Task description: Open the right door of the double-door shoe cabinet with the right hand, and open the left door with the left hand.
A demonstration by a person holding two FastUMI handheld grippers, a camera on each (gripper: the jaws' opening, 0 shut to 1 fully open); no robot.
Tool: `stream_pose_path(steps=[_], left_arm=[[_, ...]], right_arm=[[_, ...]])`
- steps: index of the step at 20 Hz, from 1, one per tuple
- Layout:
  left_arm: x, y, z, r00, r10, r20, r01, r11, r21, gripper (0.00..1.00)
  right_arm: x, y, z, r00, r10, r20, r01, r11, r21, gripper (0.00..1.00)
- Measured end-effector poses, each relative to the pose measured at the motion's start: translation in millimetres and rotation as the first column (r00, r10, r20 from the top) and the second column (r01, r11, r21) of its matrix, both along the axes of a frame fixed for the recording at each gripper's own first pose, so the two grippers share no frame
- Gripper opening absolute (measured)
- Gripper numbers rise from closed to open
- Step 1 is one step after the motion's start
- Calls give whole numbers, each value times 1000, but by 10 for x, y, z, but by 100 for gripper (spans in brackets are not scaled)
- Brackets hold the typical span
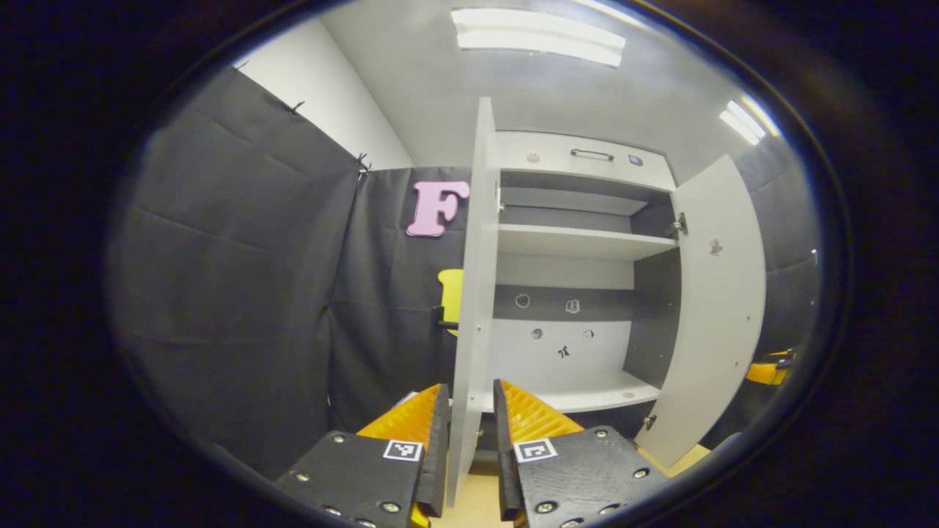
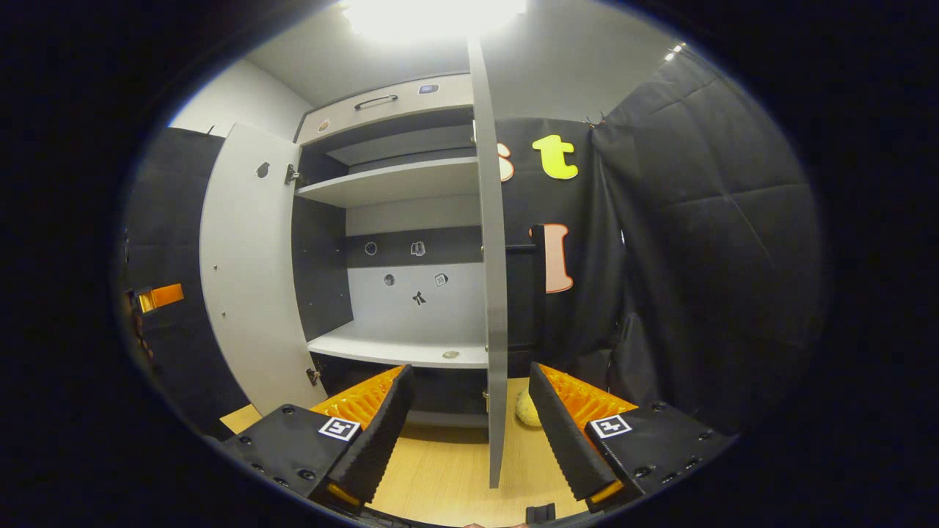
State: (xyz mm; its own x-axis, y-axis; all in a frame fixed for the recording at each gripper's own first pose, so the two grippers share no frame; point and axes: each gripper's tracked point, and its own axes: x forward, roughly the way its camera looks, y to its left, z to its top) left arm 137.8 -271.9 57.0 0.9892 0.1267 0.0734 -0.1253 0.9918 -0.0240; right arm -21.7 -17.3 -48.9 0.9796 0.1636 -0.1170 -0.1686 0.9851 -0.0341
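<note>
Straddling the swung-open left door [image 1: 469, 293] edge, our left gripper [image 1: 469, 433] fingers sit narrowly parted, while our right gripper [image 2: 469, 425] fingers gape wide around the open right door [image 2: 493, 293], gripping nothing.

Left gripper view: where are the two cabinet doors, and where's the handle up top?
left door [image 1: 473, 242]: left gripper view, on its thin front edge.
right door [image 1: 715, 315]: left gripper view, on its flat inner face.
handle [image 1: 592, 154]: left gripper view, on the middle of its bar.
</note>
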Motion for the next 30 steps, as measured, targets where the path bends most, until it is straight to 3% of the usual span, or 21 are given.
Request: stream_pose_path(steps=[1,4,5,12,17,24,27,30], left_arm=[[-19,-88,16,1000,4,6,-4,1000,14,35],[6,-475,-26,1000,-7,-5,7,999,48,91],[25,-569,-48,1000,-11,-14,12,998,57,95],[64,-1046,-234,999,-52,-5,52,998,40,93],[121,-774,-284,999,-53,-1,53,999,1,93],[337,-334,-563,991,-96,-97,87,992,-93,94],[364,-251,-548,989,-106,-101,100,993,-58,94],[405,-320,-563,983,-156,-98,148,986,-78,94]], right_arm=[[-35,24,-14,1000,21,2,-21,1000,8,98],[-137,67,-51,998,57,11,-57,998,12,98],[-176,76,-78,998,64,3,-64,998,15,98],[-198,138,-166,999,33,-5,-33,996,80,98],[-104,175,-52,1000,-1,26,-1,997,78,98],[-64,549,88,998,10,58,-15,997,76,98],[-41,768,39,998,41,42,-43,998,44,100],[-107,871,-5,1000,23,14,-24,999,38,98]])
